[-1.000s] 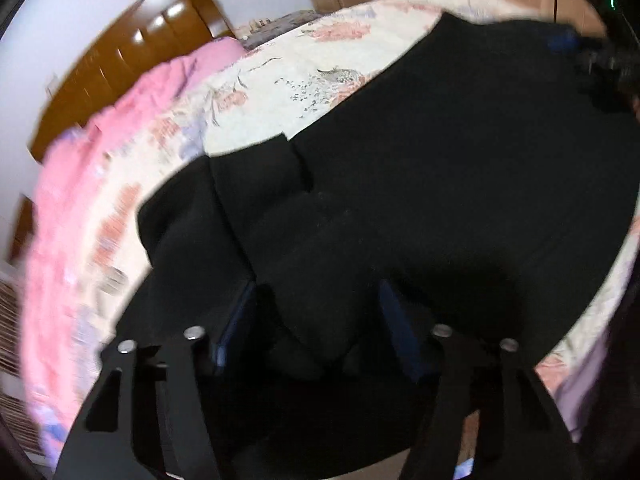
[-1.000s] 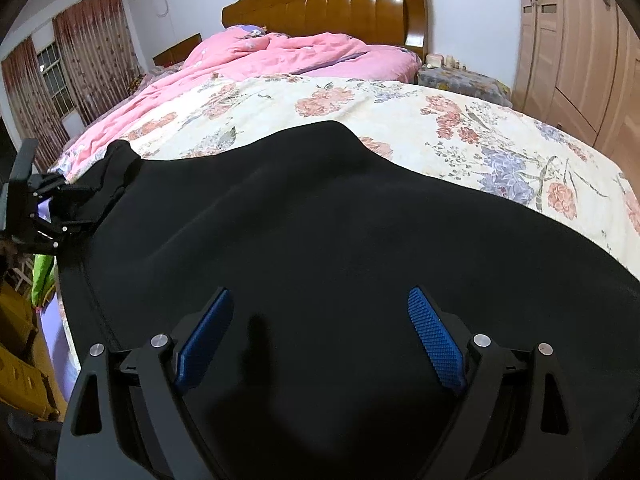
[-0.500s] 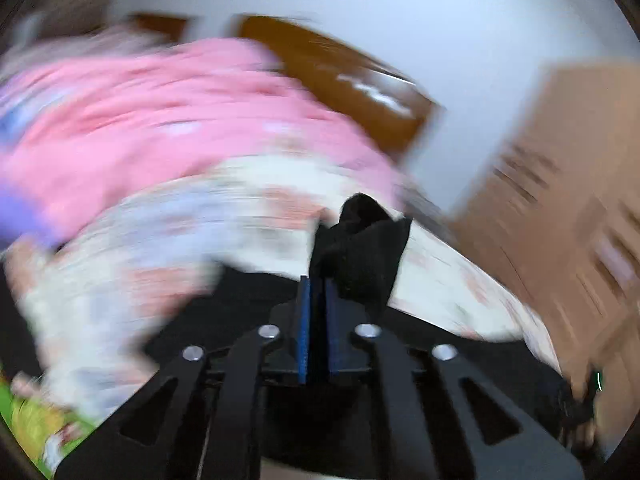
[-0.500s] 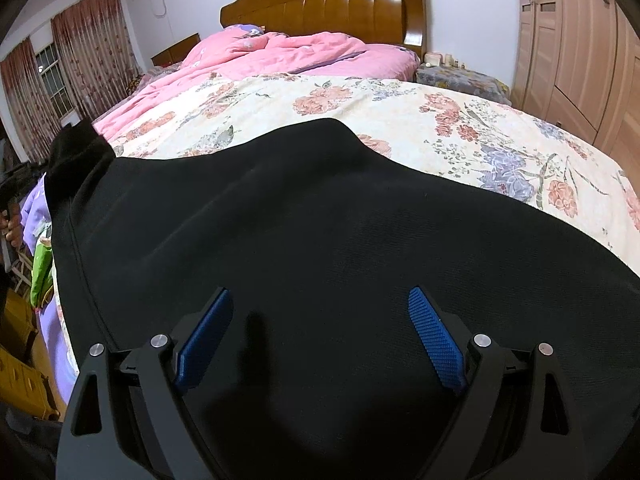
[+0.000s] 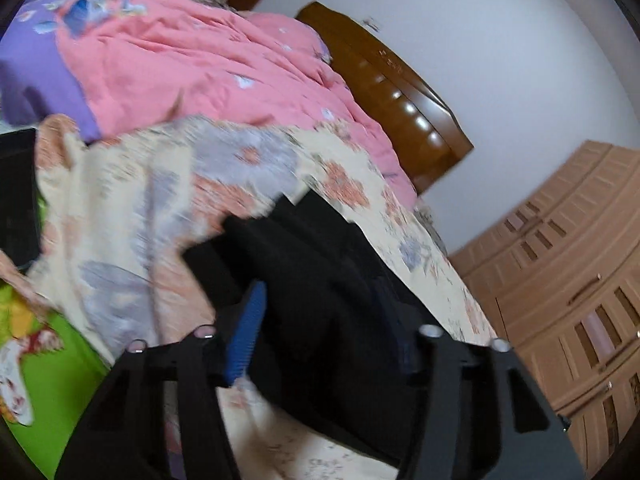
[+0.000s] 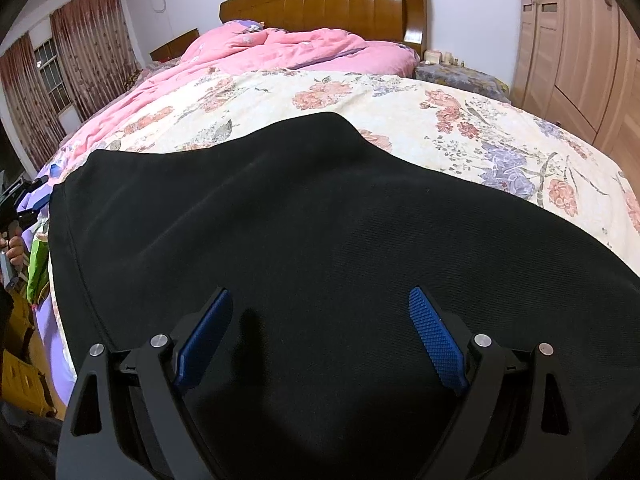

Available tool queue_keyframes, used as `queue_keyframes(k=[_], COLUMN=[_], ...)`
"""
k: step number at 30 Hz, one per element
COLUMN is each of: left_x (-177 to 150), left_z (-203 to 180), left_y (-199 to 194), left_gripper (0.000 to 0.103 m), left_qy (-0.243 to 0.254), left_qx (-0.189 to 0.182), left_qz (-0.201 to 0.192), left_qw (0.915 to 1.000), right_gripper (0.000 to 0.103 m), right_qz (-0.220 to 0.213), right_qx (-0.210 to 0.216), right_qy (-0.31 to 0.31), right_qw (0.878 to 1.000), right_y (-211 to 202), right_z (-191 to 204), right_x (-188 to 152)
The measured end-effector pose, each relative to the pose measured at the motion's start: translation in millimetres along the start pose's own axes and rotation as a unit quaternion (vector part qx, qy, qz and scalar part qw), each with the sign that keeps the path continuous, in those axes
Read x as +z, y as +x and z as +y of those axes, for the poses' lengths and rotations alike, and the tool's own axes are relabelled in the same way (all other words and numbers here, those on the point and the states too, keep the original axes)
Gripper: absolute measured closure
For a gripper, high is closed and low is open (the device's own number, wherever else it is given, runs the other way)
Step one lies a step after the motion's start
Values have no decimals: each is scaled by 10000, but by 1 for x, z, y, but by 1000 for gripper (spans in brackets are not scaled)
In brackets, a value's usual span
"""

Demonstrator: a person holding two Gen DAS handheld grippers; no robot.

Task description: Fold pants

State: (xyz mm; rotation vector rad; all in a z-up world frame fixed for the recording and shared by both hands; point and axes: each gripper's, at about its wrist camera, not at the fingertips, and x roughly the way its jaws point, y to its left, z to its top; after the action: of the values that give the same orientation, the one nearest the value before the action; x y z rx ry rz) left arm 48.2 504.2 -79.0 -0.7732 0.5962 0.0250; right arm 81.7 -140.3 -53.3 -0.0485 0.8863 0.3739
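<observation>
Black pants (image 6: 320,240) lie spread across the foot end of the floral bedspread (image 6: 460,120). Right gripper (image 6: 320,336) hovers over them, fingers spread wide — grasping nothing. Left gripper (image 5: 320,332) is released too, at the pants' corner near the bed's left edge.

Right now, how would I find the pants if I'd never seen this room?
Look for the big bed with the brown wooden headboard. A pink quilt is heaped by the headboard, then comes a cream flowery bedspread. The pants lie spread flat on that bedspread: the only plain black thing there.
</observation>
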Motion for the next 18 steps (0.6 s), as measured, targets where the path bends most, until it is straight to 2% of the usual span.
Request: queue_keyframes(k=[2, 4, 6, 8, 10, 12, 15, 16, 18], left_x=[-5, -8, -9, -10, -10, -10, -14, -19, -24], left_z=[1, 8, 11, 5, -11, -18, -11, -4, 7], left_y=[10, 18, 21, 14, 3, -3, 1, 11, 16], left_gripper=[53, 54, 75, 86, 87, 87, 87, 84, 78], left_qy=[3, -149, -166, -44, 269, 317, 222, 235, 106], left_qx=[208, 246, 307, 252, 419, 475, 843, 1016, 898], left_qz=[128, 234, 243, 152, -11, -90, 76, 255, 281], left_qw=[9997, 9993, 9991, 9996, 9988, 9983, 9962, 9942, 9955], right_gripper=[16, 16, 16, 16, 16, 16, 16, 16, 16], right_qz=[-23, -33, -48, -71, -90, -105, -131, -136, -128], right_qx=[15, 49, 81, 124, 157, 171, 195, 208, 229], right_qy=[10, 33, 58, 89, 115, 126, 154, 166, 180], right_qw=[10000, 10000, 9999, 9999, 9998, 9997, 9996, 9996, 9995], right_y=[0, -1, -1, -2, -3, -3, -4, -4, -4], right_z=[0, -1, -2, -3, -4, -4, -4, -4, -5], right_x=[-1, 0, 0, 0, -1, -1, -1, -2, -2])
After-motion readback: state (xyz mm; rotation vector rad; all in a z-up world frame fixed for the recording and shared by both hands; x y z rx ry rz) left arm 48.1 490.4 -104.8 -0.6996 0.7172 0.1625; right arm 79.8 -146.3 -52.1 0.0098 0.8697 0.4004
